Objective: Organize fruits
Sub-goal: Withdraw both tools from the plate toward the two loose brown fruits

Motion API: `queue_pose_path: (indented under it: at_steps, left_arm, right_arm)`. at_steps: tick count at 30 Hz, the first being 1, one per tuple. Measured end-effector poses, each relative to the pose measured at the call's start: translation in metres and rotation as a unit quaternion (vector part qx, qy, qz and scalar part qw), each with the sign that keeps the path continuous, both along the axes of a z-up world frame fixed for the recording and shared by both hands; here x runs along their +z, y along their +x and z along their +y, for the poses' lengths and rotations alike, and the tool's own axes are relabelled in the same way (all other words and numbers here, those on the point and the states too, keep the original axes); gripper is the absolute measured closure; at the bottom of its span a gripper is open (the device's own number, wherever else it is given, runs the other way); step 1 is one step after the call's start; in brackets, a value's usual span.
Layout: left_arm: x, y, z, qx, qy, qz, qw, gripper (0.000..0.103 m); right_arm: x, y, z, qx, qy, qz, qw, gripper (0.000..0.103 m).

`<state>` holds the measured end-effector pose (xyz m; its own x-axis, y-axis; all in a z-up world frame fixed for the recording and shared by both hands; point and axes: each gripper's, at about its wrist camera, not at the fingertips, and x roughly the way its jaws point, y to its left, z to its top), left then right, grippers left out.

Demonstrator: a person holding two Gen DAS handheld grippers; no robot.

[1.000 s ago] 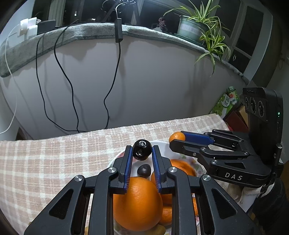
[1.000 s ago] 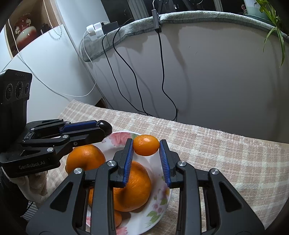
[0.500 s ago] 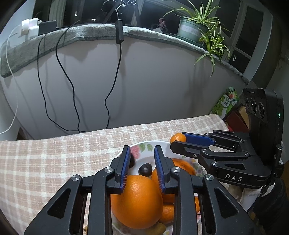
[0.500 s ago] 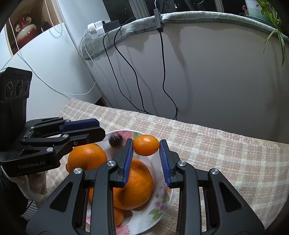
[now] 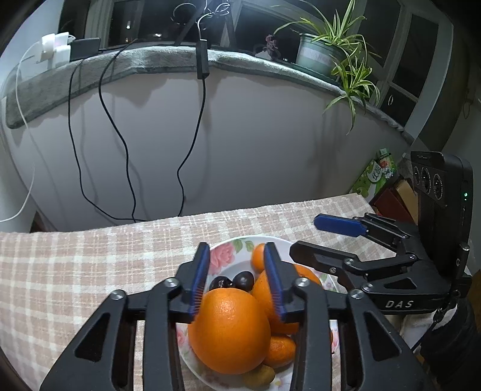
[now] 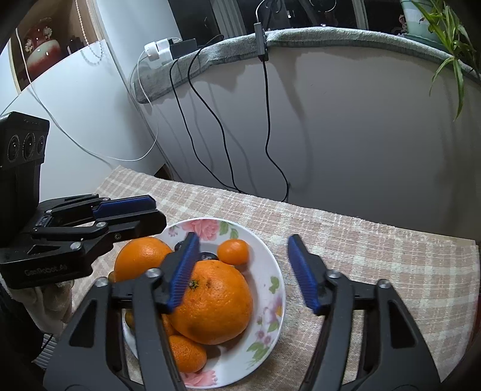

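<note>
Both the left gripper (image 5: 236,281) and right gripper (image 6: 249,270) hover wide apart and empty above the floral plate (image 6: 270,264), where oranges, a tangerine (image 6: 233,251) and dark plums (image 5: 243,279) lie; remaining fruit, if any, likely comes next.

"DAS" is printed on the right tongs (image 5: 306,237).

The room light is soft and a bit dim. A bright white glow sits at the top by my window (image 5: 210,12). The cables (image 5: 120,135) drop gray shadows on the wall (image 5: 270,144). My oranges (image 5: 230,329) shine a little. Both pictures bend round, with black corners. Everything looks sharp.
</note>
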<state>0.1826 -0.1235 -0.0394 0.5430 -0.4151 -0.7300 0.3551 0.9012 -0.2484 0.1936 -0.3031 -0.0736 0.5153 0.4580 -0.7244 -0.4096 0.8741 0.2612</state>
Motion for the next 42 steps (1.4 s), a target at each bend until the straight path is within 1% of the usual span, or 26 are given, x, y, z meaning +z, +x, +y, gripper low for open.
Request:
queue_pose_path:
  at_steps: [2,4,5,7,10,15,24,27,33,36,42]
  left_arm:
    - [0.001,-0.001,0.0,0.0,0.0,-0.003,1.0,0.062]
    - [0.003,-0.002,0.001,0.003,-0.001,-0.005,1.0,0.052]
    - [0.004,-0.003,0.001,0.004,-0.001,-0.006,1.0,0.05]
    - [0.005,-0.005,0.002,0.006,-0.001,-0.008,0.9999,0.04]
    - [0.007,-0.006,0.002,0.013,0.002,-0.011,0.9999,0.031]
    - [0.007,-0.008,0.003,0.021,0.011,-0.015,0.9996,0.03]
    - [0.013,-0.016,0.007,0.025,0.01,-0.024,0.9994,0.03]
    - [0.016,-0.02,0.009,0.027,0.01,-0.029,0.9992,0.03]
    - [0.023,-0.029,0.016,0.034,0.012,-0.042,0.9985,0.03]
    - [0.026,-0.034,0.02,0.036,0.013,-0.048,0.9981,0.03]
    - [0.032,-0.043,0.031,0.042,0.019,-0.06,0.9971,0.03]
  right_arm:
    - [0.002,-0.001,-0.002,-0.004,-0.001,-0.003,1.0,0.026]
    - [0.004,-0.002,-0.003,-0.005,-0.002,-0.003,1.0,0.022]
    - [0.004,-0.003,-0.003,-0.006,-0.003,-0.004,1.0,0.02]
    - [0.006,-0.003,-0.004,-0.009,-0.005,-0.005,1.0,0.019]
    - [0.006,-0.004,-0.006,-0.011,-0.008,0.001,1.0,0.018]
    - [0.004,-0.008,-0.003,-0.011,-0.02,0.005,1.0,0.018]
    - [0.012,-0.019,0.004,-0.014,-0.042,-0.023,0.999,0.018]
    - [0.015,-0.021,0.003,-0.021,-0.036,-0.028,0.999,0.018]
    - [0.022,-0.028,-0.001,-0.033,-0.009,-0.033,0.999,0.018]
    - [0.026,-0.033,0.004,-0.028,-0.013,-0.044,0.999,0.018]
    - [0.03,-0.042,0.022,-0.009,-0.029,-0.049,0.998,0.018]
